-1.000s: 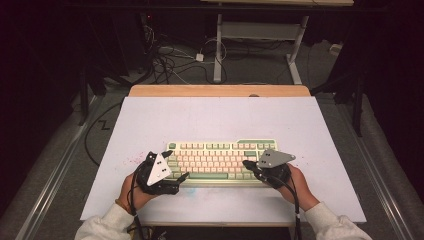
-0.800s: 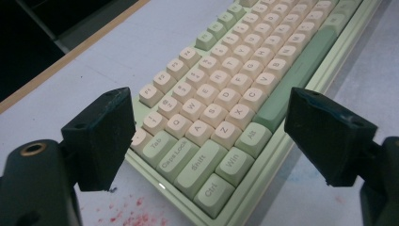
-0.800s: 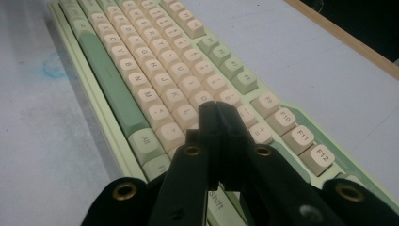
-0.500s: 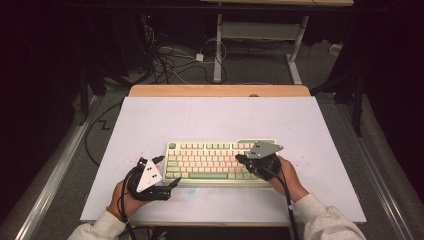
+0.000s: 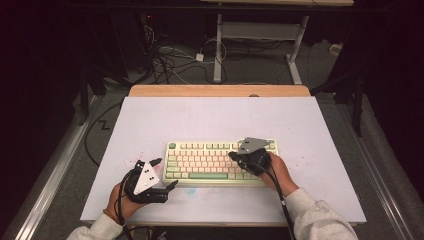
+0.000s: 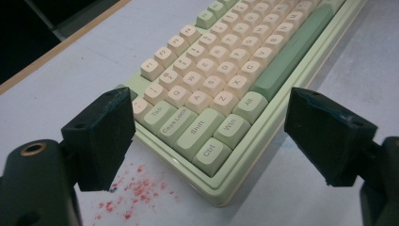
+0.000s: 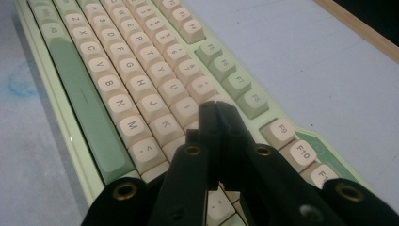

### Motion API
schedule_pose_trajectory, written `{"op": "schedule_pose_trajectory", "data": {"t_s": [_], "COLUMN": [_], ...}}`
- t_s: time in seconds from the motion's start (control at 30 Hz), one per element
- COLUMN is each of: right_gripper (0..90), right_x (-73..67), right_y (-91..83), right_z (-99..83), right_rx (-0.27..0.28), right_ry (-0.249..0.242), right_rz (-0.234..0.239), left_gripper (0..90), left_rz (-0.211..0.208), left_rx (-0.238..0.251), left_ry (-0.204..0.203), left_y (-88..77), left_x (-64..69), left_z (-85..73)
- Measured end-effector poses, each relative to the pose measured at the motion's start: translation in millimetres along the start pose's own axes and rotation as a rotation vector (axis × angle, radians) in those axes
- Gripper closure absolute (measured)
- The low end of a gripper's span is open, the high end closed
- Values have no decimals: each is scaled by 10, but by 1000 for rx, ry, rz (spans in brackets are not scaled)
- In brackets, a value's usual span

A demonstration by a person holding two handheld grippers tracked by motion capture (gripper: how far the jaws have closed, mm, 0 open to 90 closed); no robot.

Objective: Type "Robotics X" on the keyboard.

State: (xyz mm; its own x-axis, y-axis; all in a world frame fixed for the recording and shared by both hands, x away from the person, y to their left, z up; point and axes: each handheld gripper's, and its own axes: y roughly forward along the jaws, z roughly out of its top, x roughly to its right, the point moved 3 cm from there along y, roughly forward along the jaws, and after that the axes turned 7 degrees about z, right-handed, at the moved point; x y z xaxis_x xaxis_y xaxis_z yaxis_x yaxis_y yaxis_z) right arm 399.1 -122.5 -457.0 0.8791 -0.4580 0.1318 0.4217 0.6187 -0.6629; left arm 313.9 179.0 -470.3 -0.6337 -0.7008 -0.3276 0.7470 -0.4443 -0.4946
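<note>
A pale green keyboard (image 5: 210,164) with cream keys and a green space bar lies on the white table top (image 5: 215,120), towards the near side. My left gripper (image 5: 166,172) sits just off the keyboard's near left corner, jaws wide open with nothing between the pads. In the left gripper view the left gripper (image 6: 209,101) frames the keyboard's (image 6: 221,94) Ctrl, Shift and Tab corner. My right gripper (image 5: 233,156) is shut and hovers over the right half of the keys. In the right gripper view the closed tips of the right gripper (image 7: 216,110) point at keys around I and K on the keyboard (image 7: 141,89); contact cannot be told.
Red specks (image 6: 134,193) dot the table by the keyboard's near left corner, and a faint blue smudge (image 7: 21,84) lies in front of the space bar. A wooden strip (image 5: 220,91) edges the table's far side. Cables (image 5: 170,60) and a desk frame (image 5: 260,35) lie beyond.
My right gripper has slid left and slightly forward, from the keyboard's right end onto its keys, staying shut. The left gripper has drifted a little left and back, still open.
</note>
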Motion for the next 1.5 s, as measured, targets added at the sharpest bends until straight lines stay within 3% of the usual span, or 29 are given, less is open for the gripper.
{"op": "schedule_pose_trajectory", "data": {"t_s": [0.47, 0.77, 0.97, 1.13, 1.33, 1.43, 1.5], "right_gripper": [900, 900, 900, 811, 672, 571, 446], "right_x": [18, 0, -2, -31, -44, -43, -47], "right_y": [234, 275, 153, 19, -100, -160, -195], "right_z": [44, 50, 61, 62, 25, 16, 12], "right_rx": [-71, -108, -43, 47, 98, 121, 135], "right_ry": [-17, -22, -4, -4, -13, -13, -15], "right_rz": [3, -2, -6, -24, -45, -59, -71], "left_gripper": [164, 164, 164, 165, 165, 165, 176], "left_rz": [-10, -17, -16, -18, -20, -23, -27], "left_rx": [-4, -17, -20, -29, -34, -35, -36], "left_ry": [8, 15, 11, 7, 9, 8, 5], "left_y": [11, 25, 27, 41, 51, 51, 48], "left_x": [26, 31, 26, 25, 29, 27, 25], "left_z": [4, -3, -7, -18, -17, -16, -16]}}
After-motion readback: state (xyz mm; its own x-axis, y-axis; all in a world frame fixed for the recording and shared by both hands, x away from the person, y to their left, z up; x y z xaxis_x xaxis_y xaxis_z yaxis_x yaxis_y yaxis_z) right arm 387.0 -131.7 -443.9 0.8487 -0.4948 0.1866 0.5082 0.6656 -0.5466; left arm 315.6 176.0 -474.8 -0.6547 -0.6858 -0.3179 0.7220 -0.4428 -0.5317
